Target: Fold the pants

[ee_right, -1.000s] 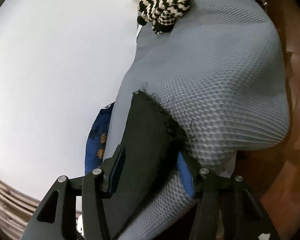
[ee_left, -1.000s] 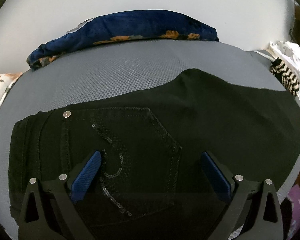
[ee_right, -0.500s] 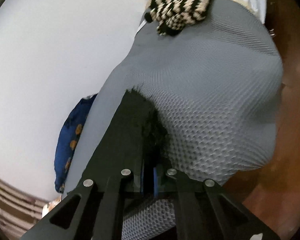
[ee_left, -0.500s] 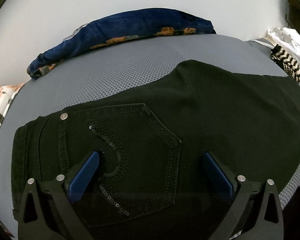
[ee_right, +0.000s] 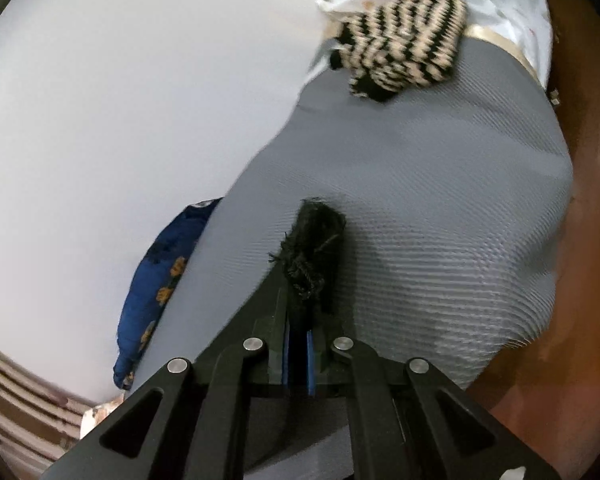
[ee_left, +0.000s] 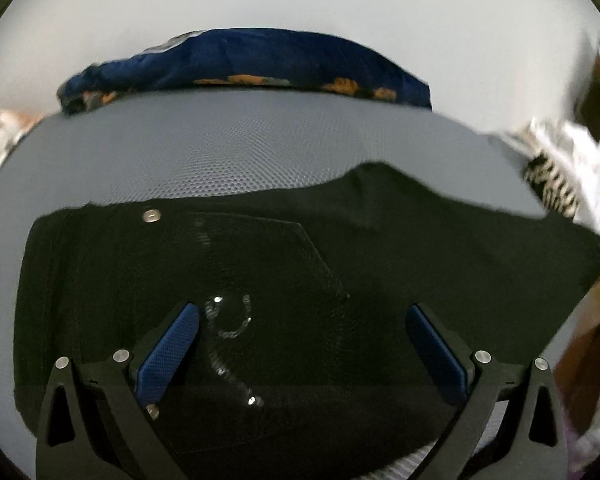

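Right gripper (ee_right: 298, 336) is clamped tight on the frayed hem of the black pants (ee_left: 340, 264); left gripper (ee_left: 300, 332) hangs wide open over the back pocket (ee_left: 260, 280), gripping nothing.

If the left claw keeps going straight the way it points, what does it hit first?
Most likely the black pants: the open left claw points down over the back pocket, with nothing visible in between. Depth is hard to judge through the fisheye.
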The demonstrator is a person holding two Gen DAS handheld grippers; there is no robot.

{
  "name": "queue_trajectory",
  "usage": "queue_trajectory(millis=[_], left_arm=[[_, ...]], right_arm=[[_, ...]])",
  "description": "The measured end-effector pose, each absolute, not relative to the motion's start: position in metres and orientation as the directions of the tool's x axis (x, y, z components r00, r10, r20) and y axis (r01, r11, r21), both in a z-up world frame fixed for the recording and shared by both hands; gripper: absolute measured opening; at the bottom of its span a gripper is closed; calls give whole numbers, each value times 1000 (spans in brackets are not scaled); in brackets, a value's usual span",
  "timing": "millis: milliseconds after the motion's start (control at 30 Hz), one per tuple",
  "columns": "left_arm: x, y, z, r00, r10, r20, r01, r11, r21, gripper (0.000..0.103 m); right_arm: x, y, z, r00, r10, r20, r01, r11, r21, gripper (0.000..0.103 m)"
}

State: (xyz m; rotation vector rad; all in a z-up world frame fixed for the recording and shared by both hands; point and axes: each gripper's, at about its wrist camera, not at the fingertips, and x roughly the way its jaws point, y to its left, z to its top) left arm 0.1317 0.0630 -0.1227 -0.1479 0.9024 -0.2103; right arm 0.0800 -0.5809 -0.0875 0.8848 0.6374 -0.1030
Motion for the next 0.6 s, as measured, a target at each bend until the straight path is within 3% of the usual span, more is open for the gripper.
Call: queue_trajectory(millis=[133,367,600], left_arm=[[120,80,-103,639,-267,-722,91,958,-273,103],[103,91,-83,667,-253,-701,90,961,-261,103],[96,89,-95,637,-257,-727,104,963,-249,103]], right_arm=[[92,-547,-64,809,222,-545,275,676,684,5],[123,-447,-40,752,407,-519,91,716,692,5],[146,-332,-63,609,590,-530,-33,687,726,5]])
